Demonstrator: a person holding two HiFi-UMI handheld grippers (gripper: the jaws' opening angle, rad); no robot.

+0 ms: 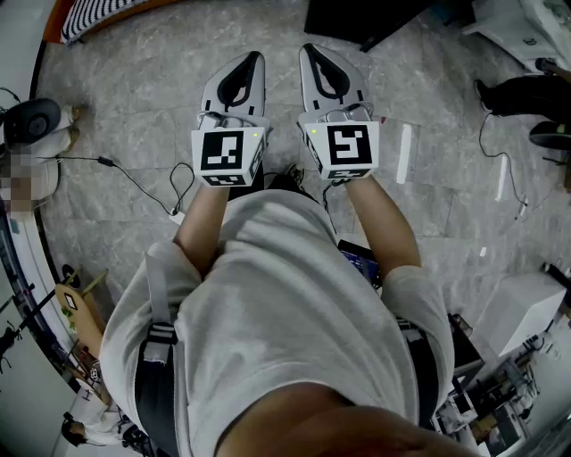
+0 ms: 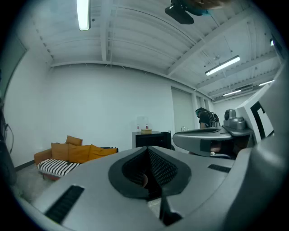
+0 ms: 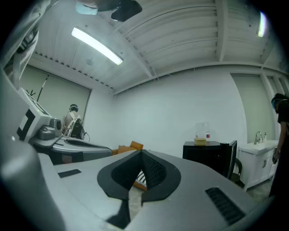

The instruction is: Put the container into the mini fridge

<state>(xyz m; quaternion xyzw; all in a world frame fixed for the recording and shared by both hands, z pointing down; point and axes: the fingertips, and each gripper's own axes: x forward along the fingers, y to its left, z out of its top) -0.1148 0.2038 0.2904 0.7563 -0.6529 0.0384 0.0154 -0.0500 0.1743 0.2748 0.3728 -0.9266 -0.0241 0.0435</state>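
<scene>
My left gripper [image 1: 252, 58] and right gripper [image 1: 310, 49] are held side by side at waist height, pointing forward over the marble floor. Both are shut with nothing between the jaws. In the left gripper view the jaw tips [image 2: 148, 149] meet, and in the right gripper view they meet too [image 3: 141, 152]. Across the room stands a black mini fridge [image 2: 151, 139] [image 3: 207, 155], its door closed. On its top rests a small yellowish container [image 2: 146, 131] [image 3: 201, 141] beside a clear bottle. A dark corner of the fridge [image 1: 375, 18] shows at the top of the head view.
An orange sofa with a striped cushion [image 2: 74, 153] sits left of the fridge. A white sink cabinet [image 3: 257, 162] stands to its right. Another person [image 2: 205, 118] stands off to the side. Cables [image 1: 143, 183] trail on the floor, and a white box [image 1: 526, 308] sits at the right.
</scene>
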